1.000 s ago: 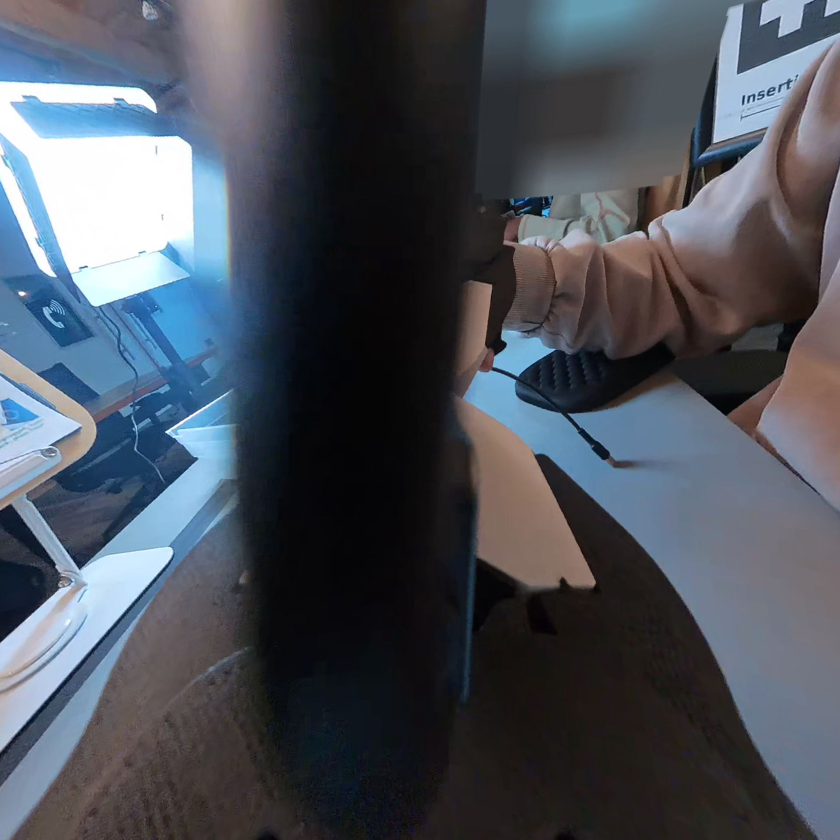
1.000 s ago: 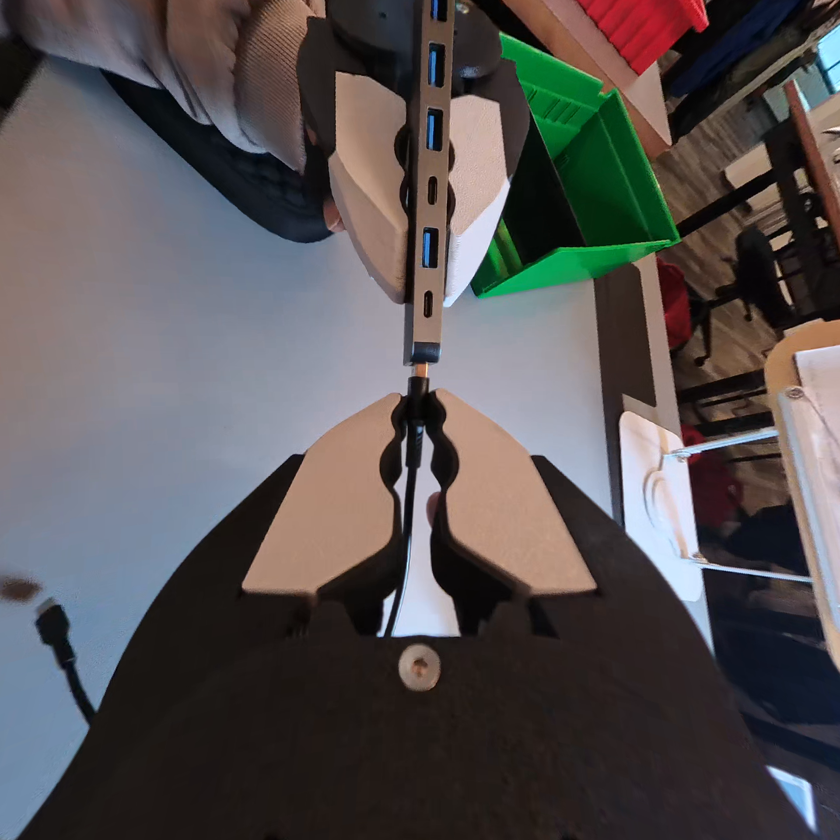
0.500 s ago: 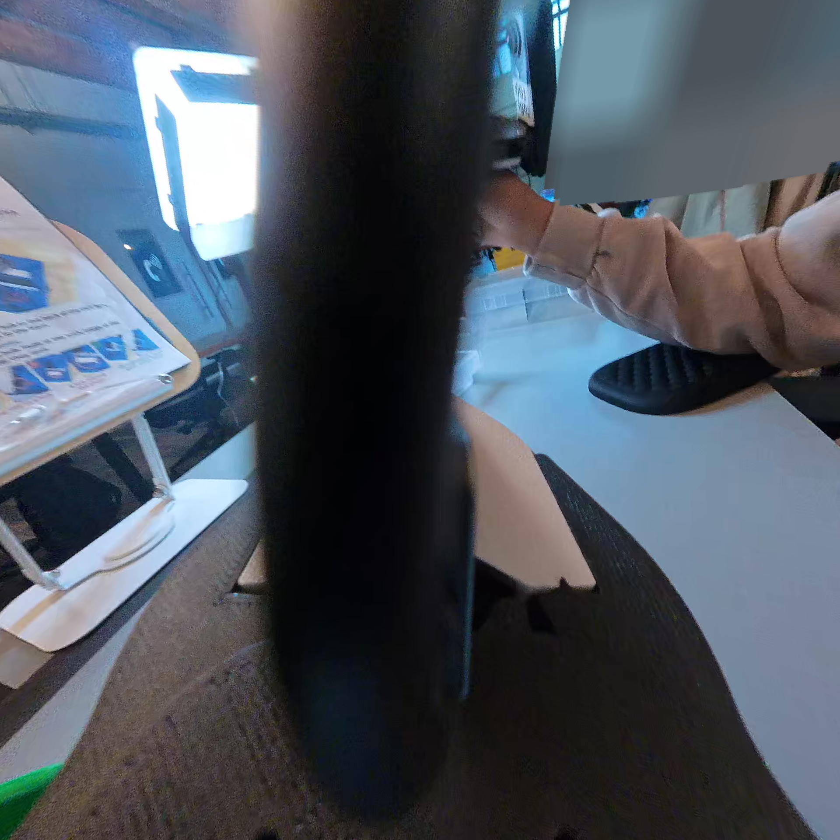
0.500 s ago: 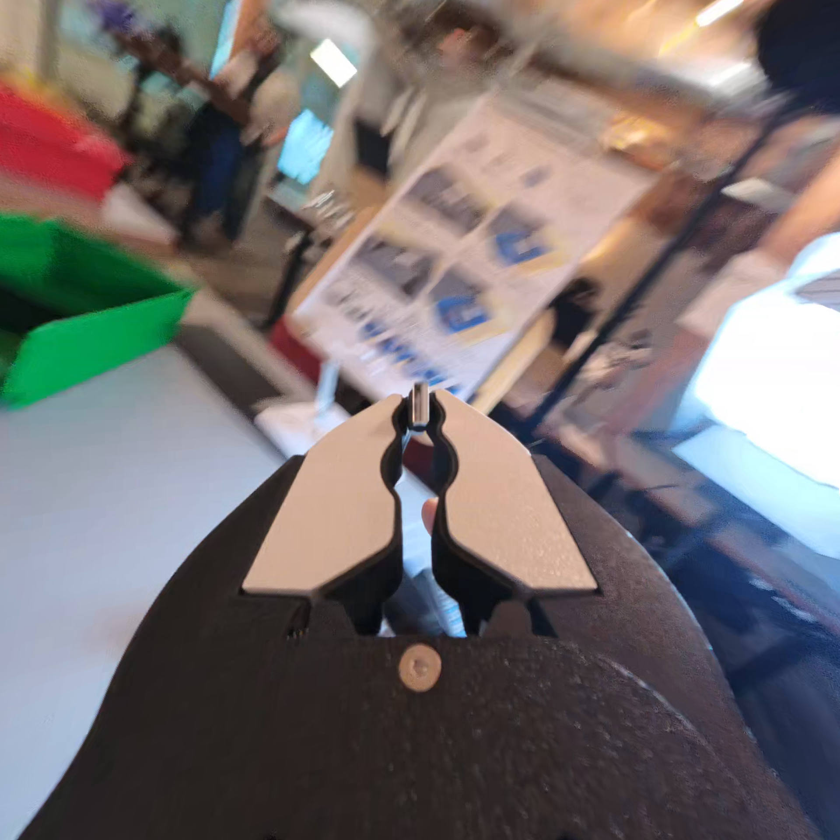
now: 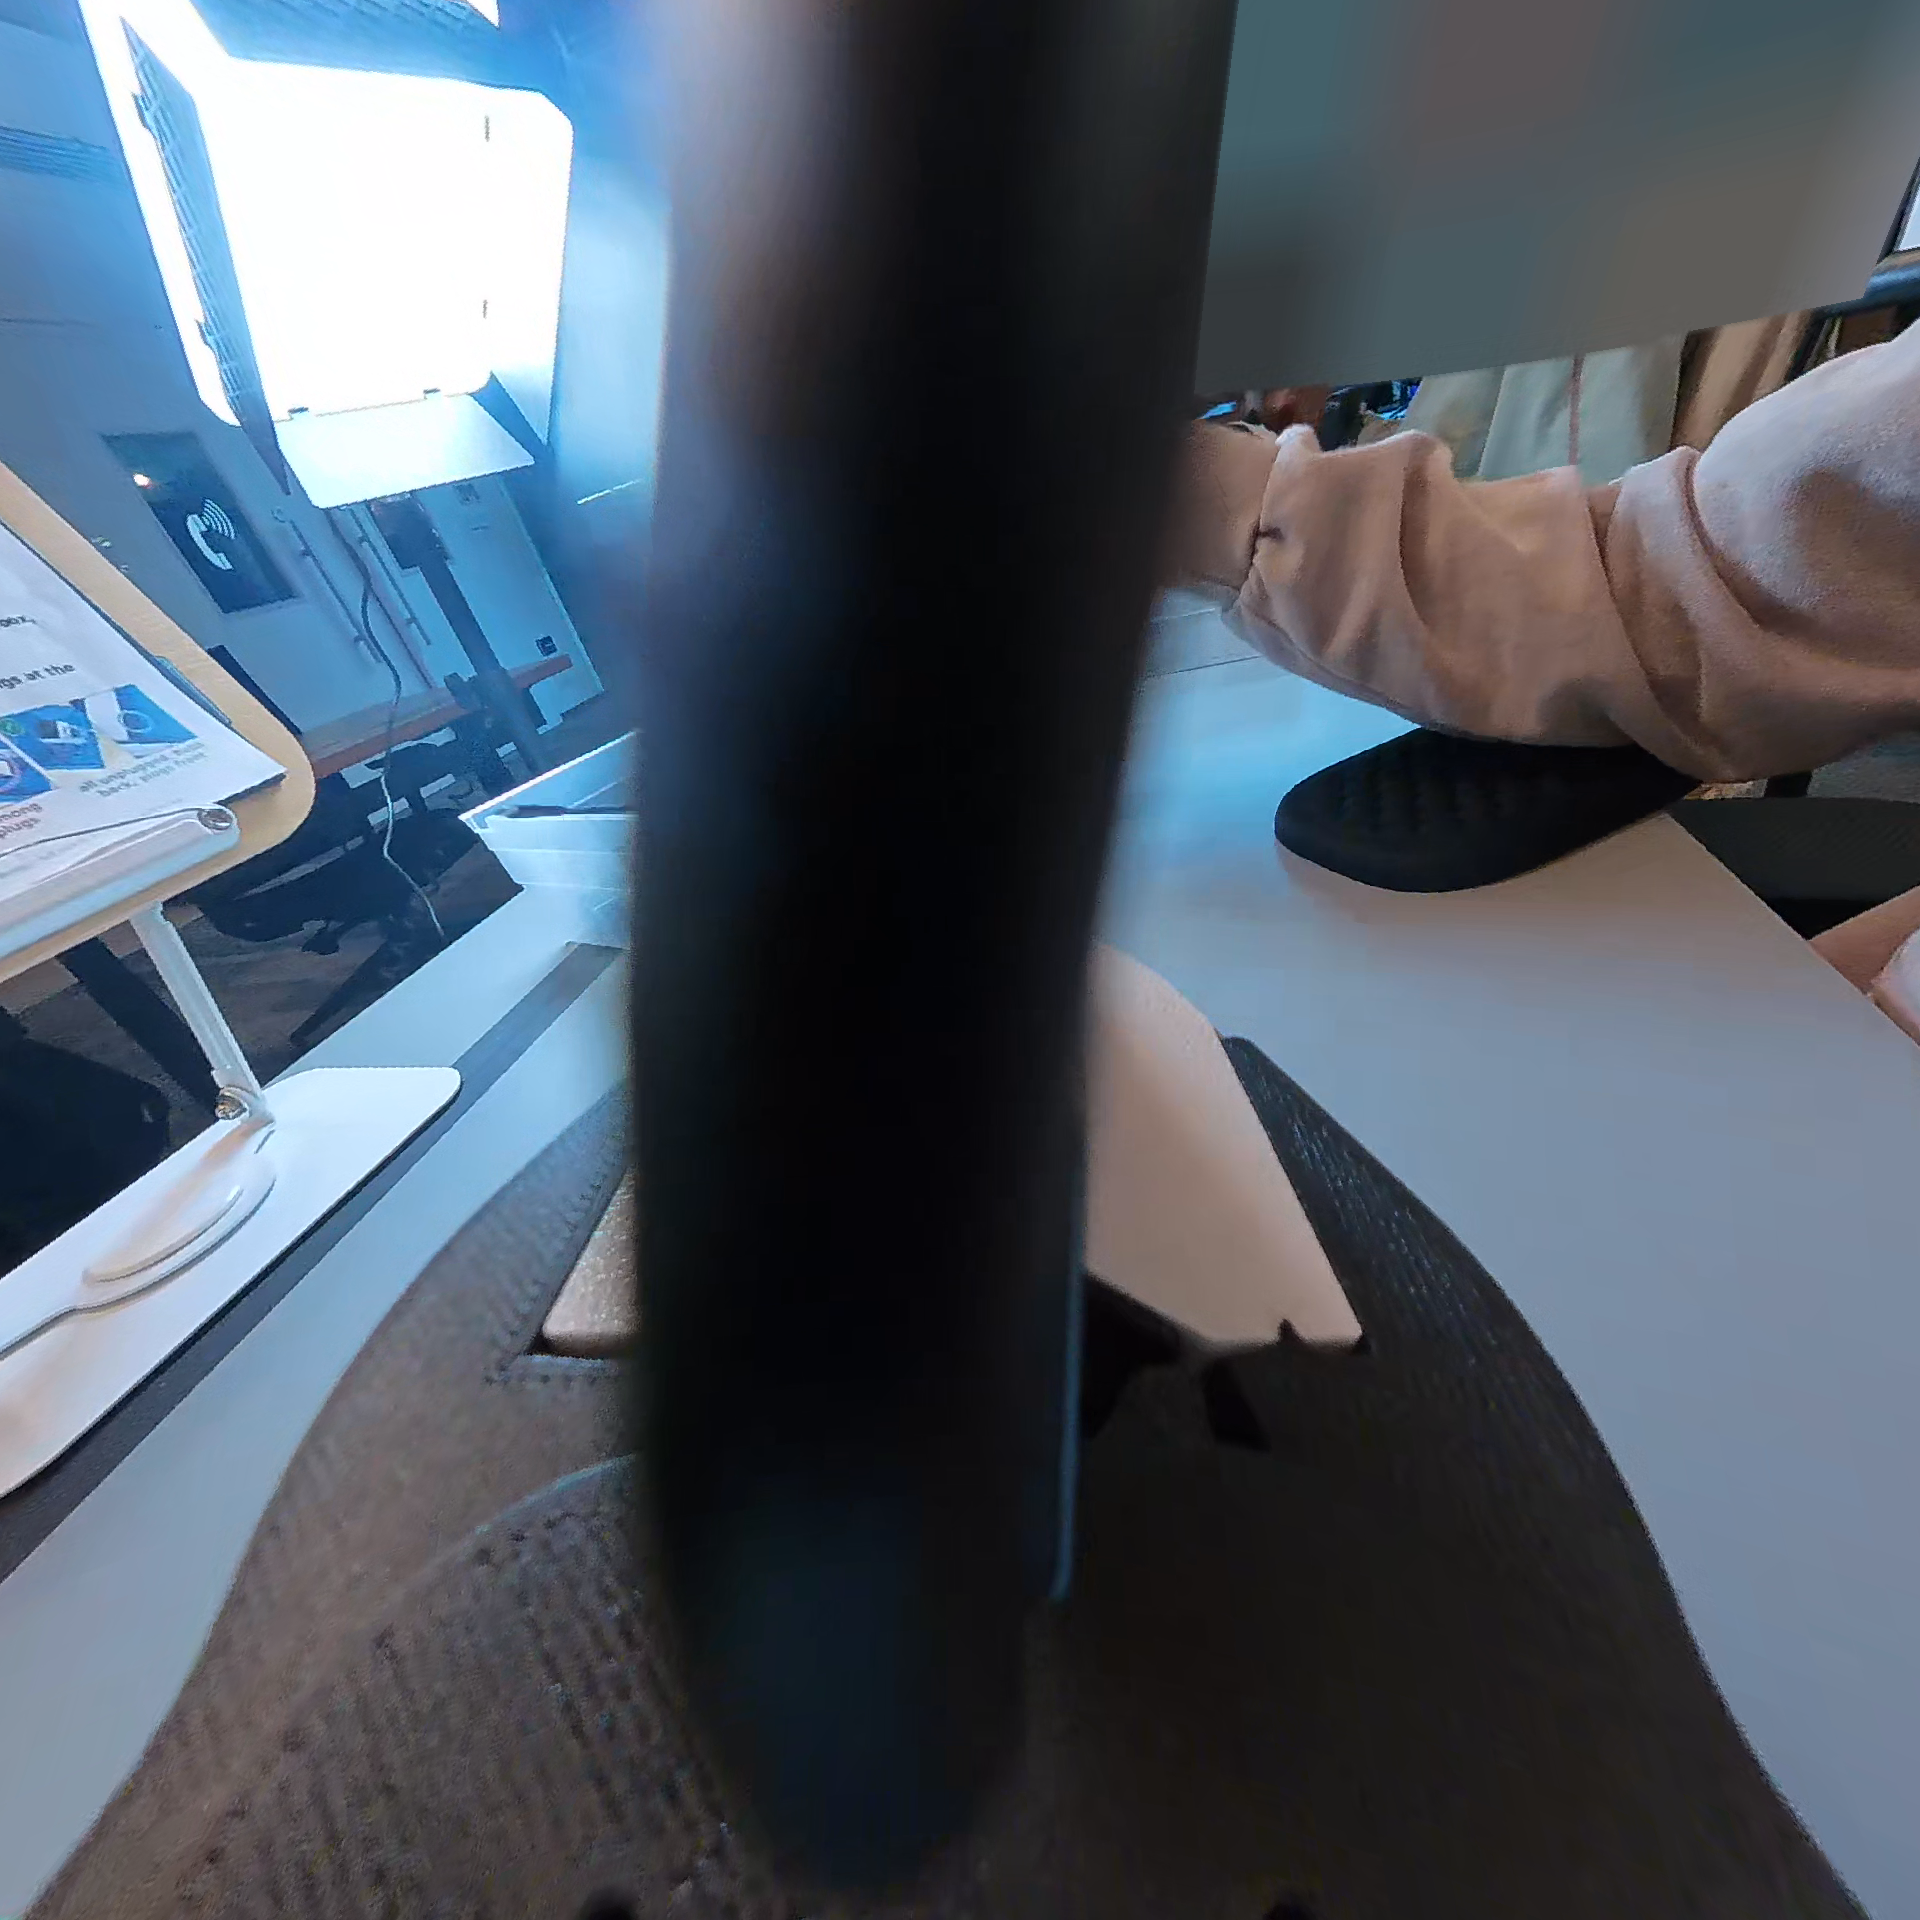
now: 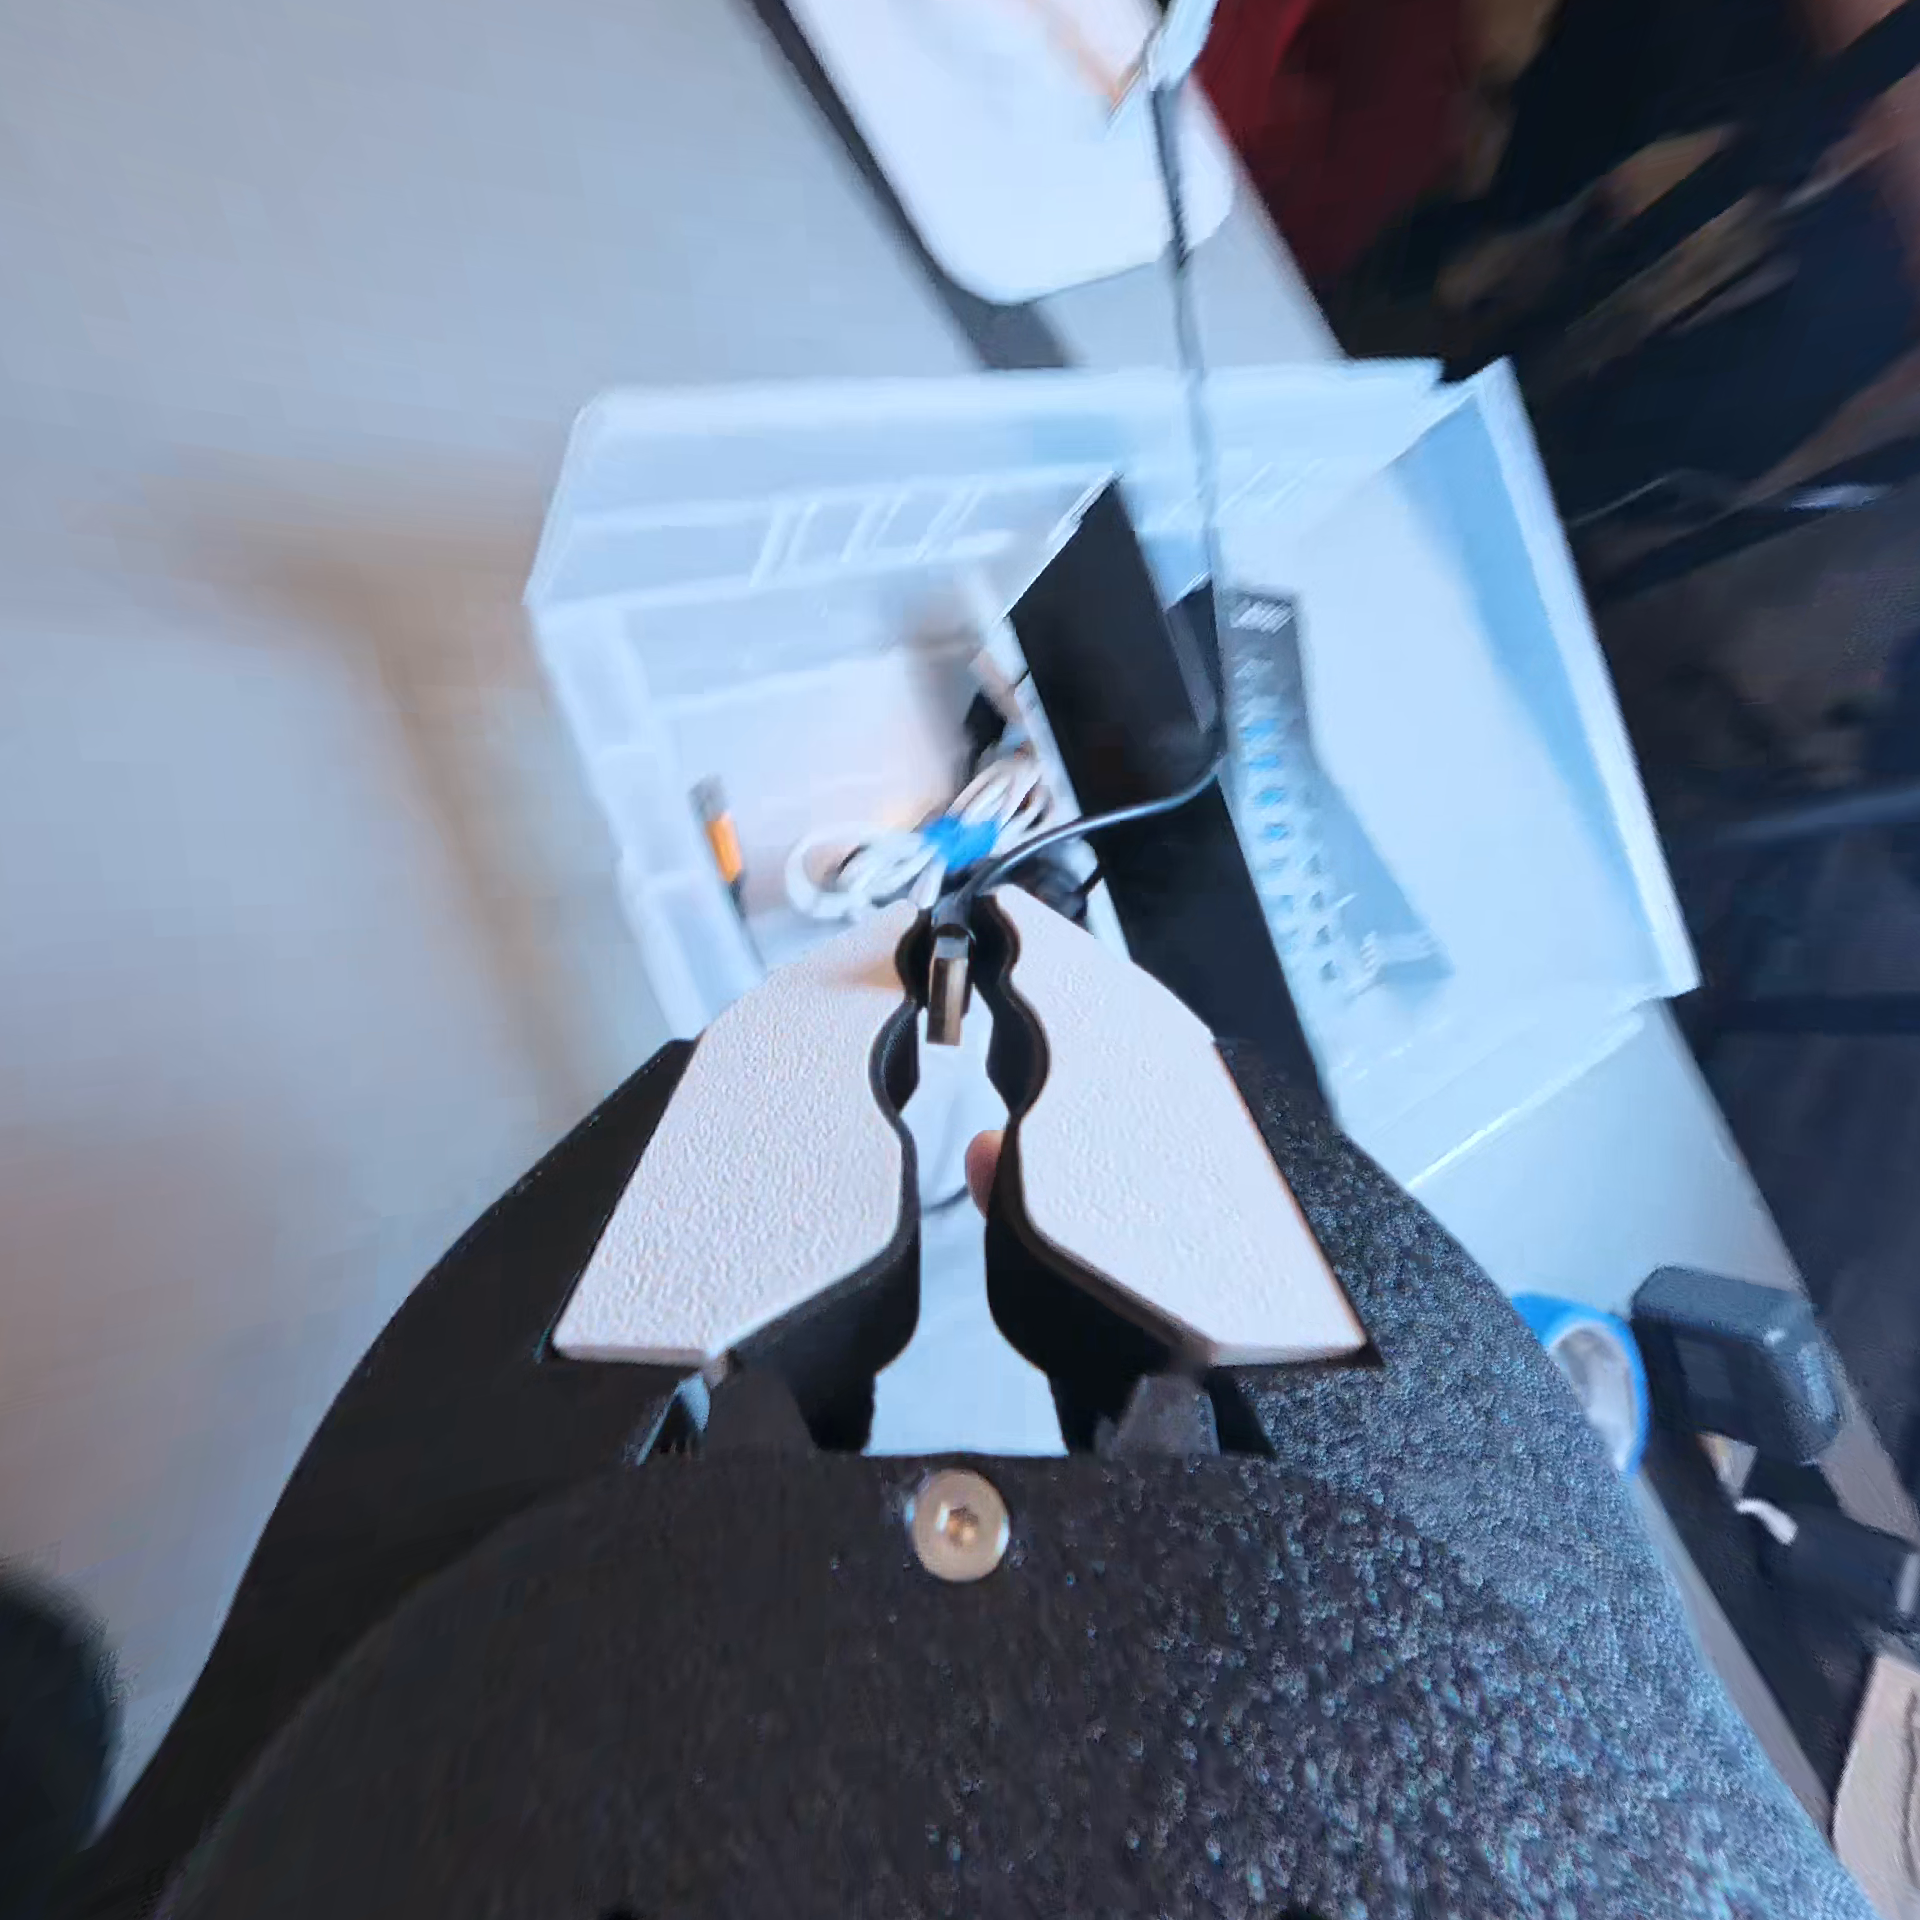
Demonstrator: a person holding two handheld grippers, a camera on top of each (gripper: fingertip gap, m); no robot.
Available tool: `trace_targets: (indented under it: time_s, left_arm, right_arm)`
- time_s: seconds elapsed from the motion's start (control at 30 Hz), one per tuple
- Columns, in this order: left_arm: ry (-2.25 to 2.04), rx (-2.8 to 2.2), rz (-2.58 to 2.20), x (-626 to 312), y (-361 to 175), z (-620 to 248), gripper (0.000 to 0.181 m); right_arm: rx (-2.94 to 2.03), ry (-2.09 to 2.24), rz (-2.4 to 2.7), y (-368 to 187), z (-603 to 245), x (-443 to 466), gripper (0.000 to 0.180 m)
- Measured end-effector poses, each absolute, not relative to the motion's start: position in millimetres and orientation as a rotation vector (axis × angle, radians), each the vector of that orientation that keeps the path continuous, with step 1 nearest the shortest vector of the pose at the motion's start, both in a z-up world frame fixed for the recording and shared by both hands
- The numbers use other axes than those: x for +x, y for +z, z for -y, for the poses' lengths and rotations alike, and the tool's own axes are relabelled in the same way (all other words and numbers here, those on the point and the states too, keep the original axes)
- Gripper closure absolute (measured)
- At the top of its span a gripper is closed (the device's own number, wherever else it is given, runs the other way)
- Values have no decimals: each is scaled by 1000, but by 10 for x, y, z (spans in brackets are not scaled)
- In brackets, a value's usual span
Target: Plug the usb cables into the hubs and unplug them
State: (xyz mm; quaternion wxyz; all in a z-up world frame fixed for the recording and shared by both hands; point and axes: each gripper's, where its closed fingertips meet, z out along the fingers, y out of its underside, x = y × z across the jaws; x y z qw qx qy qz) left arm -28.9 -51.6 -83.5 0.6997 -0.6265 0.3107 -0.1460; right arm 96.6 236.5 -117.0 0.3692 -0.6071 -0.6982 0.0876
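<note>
Progress looks late in one cycle, as a judgement from how things lie: the cable [image 6: 1101, 821] is free of any port, its metal plug [image 6: 948, 992] pinched between the tips of the right claw [image 6: 951, 997], the black lead trailing off toward a white bin [image 6: 1039, 436] at the far edge of the worktop [image 6: 260, 520]. The bin holds coiled white cables [image 6: 904, 862] and a dark multi-port hub [image 6: 1299, 790] lying along its right wall. This unplug seems done; what is left is probably dropping the cable in the bin, then any further cables and hubs.

The left claw [image 5: 862, 1195] is closed on a dark hub [image 5: 883, 831] that stands upright, blurred, filling the middle of its own view; the right view shows neither of these. Only the left view shows the tan sleeve [image 5: 1558, 603] resting on a black pad [image 5: 1455, 821] near the worktop's right edge and a white stand [image 5: 208, 1195] at its left edge. Only the right view, smeared by motion, shows the bin's contents and the plug.
</note>
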Motion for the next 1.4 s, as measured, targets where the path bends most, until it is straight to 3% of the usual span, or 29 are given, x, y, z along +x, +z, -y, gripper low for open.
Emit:
trace_targets:
  time_s: [0.03,0.13,0.27,0.4,0.57,0.7,0.8,0.93,1.07,1.4]
  left_arm:
    - [-328,-1399,-694,-283,-843,514,171]
    - [-330,-1414,-709,-250,-890,504,171]
    - [-330,-1429,-719,-224,-937,488,115]
    - [-334,-1452,-719,-229,-997,461,106]
    - [-340,-1462,-721,-227,-1023,456,102]
    - [-343,-1459,-725,-222,-1013,469,103]
    - [-346,-1457,-731,-214,-1010,482,102]
    - [-356,-1459,-742,-182,-1023,488,101]
    - [-362,-1466,-750,-152,-1054,484,99]
    - [-285,-1547,-709,-249,-1136,387,96]
  right_arm:
    - [-1617,212,1862,-1246,-2304,1096,172]
    - [-1773,167,1944,-1345,-2240,1445,172]
    - [-1836,127,1864,-1256,-2345,1640,172]
    - [-1752,23,1735,-1143,-2563,1475,172]
    - [-1668,7,1649,-1224,-2633,1002,168]
    - [-1711,-6,1813,-1697,-2491,839,140]
    - [-1698,254,1839,-1668,-2238,652,124]
    - [-1534,818,1609,-915,-1903,410,122]
    - [-1297,1052,1497,-343,-1612,398,130]
    - [-669,1186,2049,-301,324,372,129]
